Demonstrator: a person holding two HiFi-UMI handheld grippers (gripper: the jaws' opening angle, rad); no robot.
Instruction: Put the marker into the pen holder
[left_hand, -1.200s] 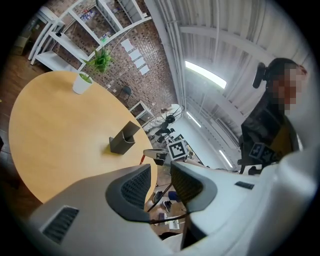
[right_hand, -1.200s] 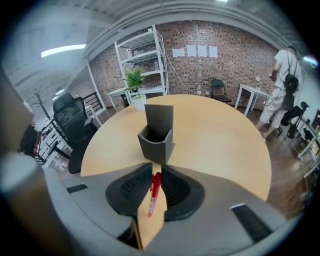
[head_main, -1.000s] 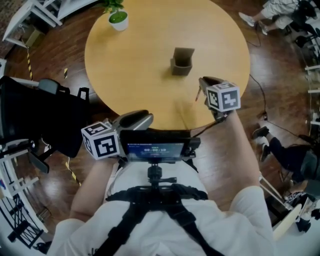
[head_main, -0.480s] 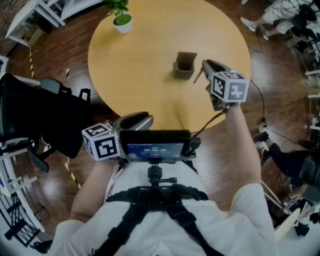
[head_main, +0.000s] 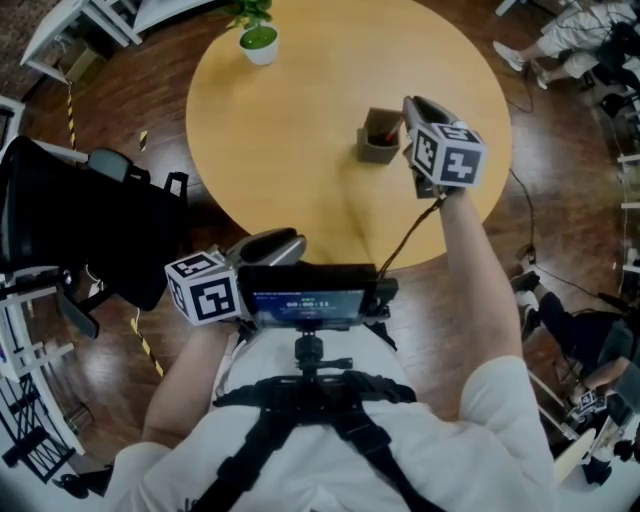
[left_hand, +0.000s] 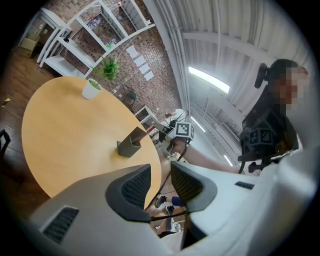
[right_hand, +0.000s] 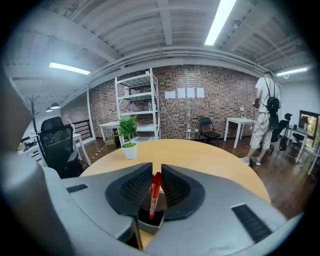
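Right hand-held gripper (right_hand: 156, 172) clamping red marker (right_hand: 154, 196), tip inside pen holder (head_main: 378, 150)

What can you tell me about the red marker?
The marker is slim and red, plastic by its look, with a small label on its barrel. It stands nearly upright, its top pinched between the ribbed dark pads of the right gripper. Its lower end dips into the grey pen holder. Whether it touches the bottom is hidden.
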